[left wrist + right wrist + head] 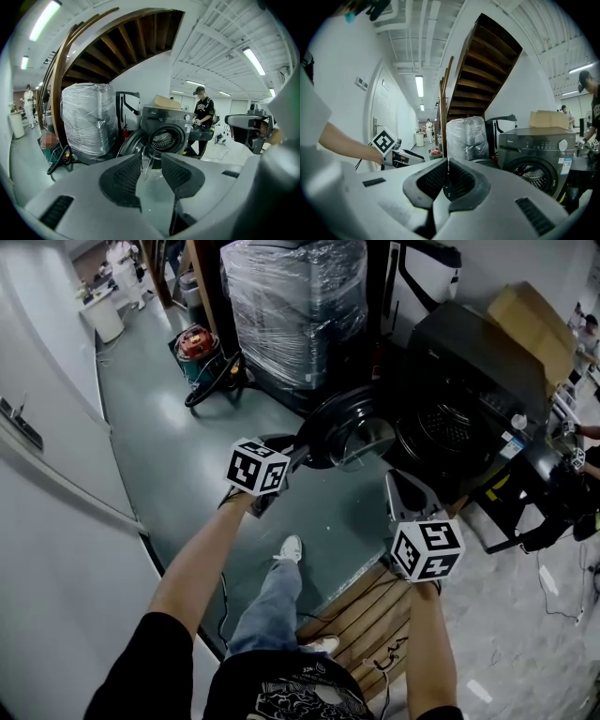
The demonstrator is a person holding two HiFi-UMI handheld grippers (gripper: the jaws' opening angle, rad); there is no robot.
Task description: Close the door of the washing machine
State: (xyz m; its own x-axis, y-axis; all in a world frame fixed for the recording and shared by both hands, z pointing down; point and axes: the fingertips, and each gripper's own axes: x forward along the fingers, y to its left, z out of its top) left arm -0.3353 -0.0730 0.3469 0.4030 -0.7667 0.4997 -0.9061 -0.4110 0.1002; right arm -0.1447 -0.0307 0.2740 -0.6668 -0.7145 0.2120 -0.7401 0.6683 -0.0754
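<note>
Pointing left gripper (296, 457) at door (345, 430), apparently apart.

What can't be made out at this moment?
- Head view: whether the left gripper touches the door; both are dark and overlap.
- Right gripper view: print on the washing machine, too small.
- Head view: top of the wrapped load, cut off by the upper edge.

No lettering can be read with certainty. Washing machine (543, 140): a small pale brand mark (511, 140) at the top left of the front panel and a blue-and-white sticker (567, 165) beside the drum opening, both too small to read. Left cube (256, 466) and right cube (427, 549): black-and-white square code patterns, no letters or numbers.
</note>
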